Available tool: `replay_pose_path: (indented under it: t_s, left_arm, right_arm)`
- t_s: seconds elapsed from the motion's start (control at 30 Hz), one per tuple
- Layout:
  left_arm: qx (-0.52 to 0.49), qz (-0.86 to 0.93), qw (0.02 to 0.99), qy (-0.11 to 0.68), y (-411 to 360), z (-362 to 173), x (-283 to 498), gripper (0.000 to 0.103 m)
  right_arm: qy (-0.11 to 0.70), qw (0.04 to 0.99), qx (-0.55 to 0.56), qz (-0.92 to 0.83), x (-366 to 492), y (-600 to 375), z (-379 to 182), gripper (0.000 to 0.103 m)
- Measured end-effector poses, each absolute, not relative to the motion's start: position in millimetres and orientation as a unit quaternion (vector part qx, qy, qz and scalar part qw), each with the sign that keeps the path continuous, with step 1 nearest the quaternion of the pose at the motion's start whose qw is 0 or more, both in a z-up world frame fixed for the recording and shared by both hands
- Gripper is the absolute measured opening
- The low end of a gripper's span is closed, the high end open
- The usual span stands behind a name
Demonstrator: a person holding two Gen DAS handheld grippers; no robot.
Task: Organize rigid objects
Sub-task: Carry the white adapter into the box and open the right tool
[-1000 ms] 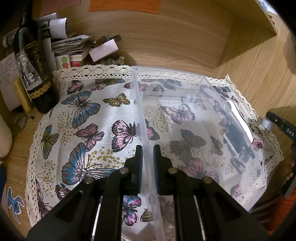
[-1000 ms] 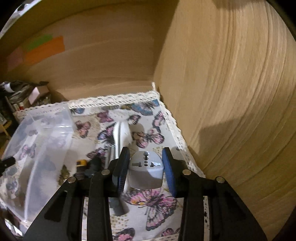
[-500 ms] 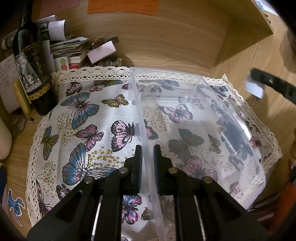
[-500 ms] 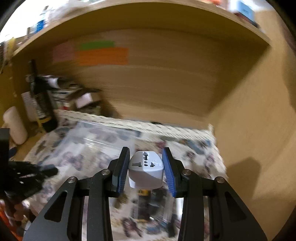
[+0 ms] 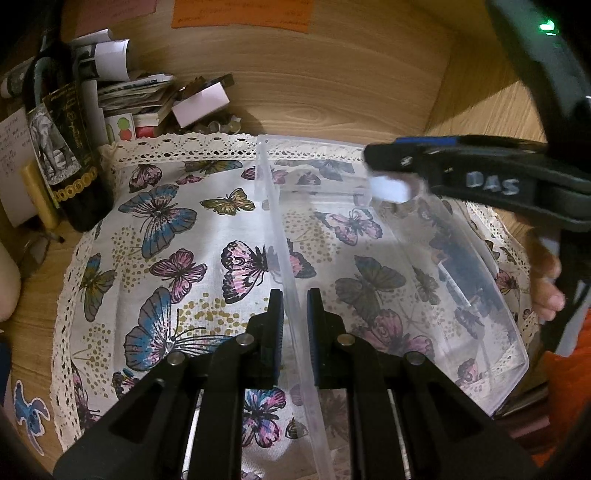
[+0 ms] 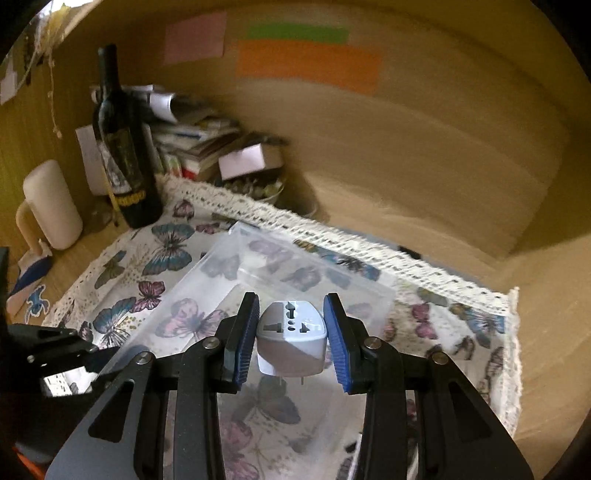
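Left gripper: its two blue-padded fingers pinch the near left wall of the one clear plastic bin, one finger inside, one outside.
Right gripper: its two fingers are closed on one white travel adapter, socket face up and away from the camera, two metal pins pointing down.
Adapter's place: held in the air above the bin, over its far end as the left wrist view shows it; not touching the bin.
Right gripper from the left wrist view: reaches in from the right, level, over the far right corner of the bin.
Bin: one, rectangular, see-through, standing on the butterfly cloth; a few dark things show through its right wall, too blurred to count or name.
Cloth: one, white with a lace edge, many butterflies printed on it; it covers the wooden desk.
Far left: one dark wine bottle stands upright just off the cloth's corner; one cream mug stands left of it.
Behind the bottle: one pile of papers and booklets, with one small white box tilted on its right side.
Back wall: three sticky notes, one pink, one green, one orange.
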State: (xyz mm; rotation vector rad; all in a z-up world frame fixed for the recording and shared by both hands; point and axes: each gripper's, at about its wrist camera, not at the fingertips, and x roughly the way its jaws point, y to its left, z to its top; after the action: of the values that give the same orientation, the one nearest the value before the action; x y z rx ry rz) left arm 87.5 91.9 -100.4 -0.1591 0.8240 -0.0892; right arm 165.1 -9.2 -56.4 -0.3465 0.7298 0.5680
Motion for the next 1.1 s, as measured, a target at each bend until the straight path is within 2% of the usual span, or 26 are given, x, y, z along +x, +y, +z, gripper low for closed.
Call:
replay_pose_path:
  t_s: [0.33,0.63,0.83,0.97,1.1]
  left_arm:
    - [-0.088,-0.048,0.912,0.397,94,-102,88,0.013]
    - [-0.086,-0.046,0.912,0.398,94,-101,89,0.013]
    - [-0.08,-0.045,0.914,0.394,93,-98,86,0.013]
    - [-0.077,-0.042,0.917,0.389,92,-93,84,0.013]
    - [-0.075,-0.041,0.917,0.39,92,-93,86,0.012]
  right_arm:
    - [0.396,0.854,-0.191,0.278,184,12,-79,0.033]
    - [0.386,0.857,-0.193,0.282,178,11,-76,0.034]
    - [0.361,0.87,-0.187,0.278,165,0,-64,0.042]
    - [0.341,0.885,-0.166,0.268,155,-20,-55,0.054]
    - [0.327,0.899,-0.153,0.249,146,-44,-48,0.056]
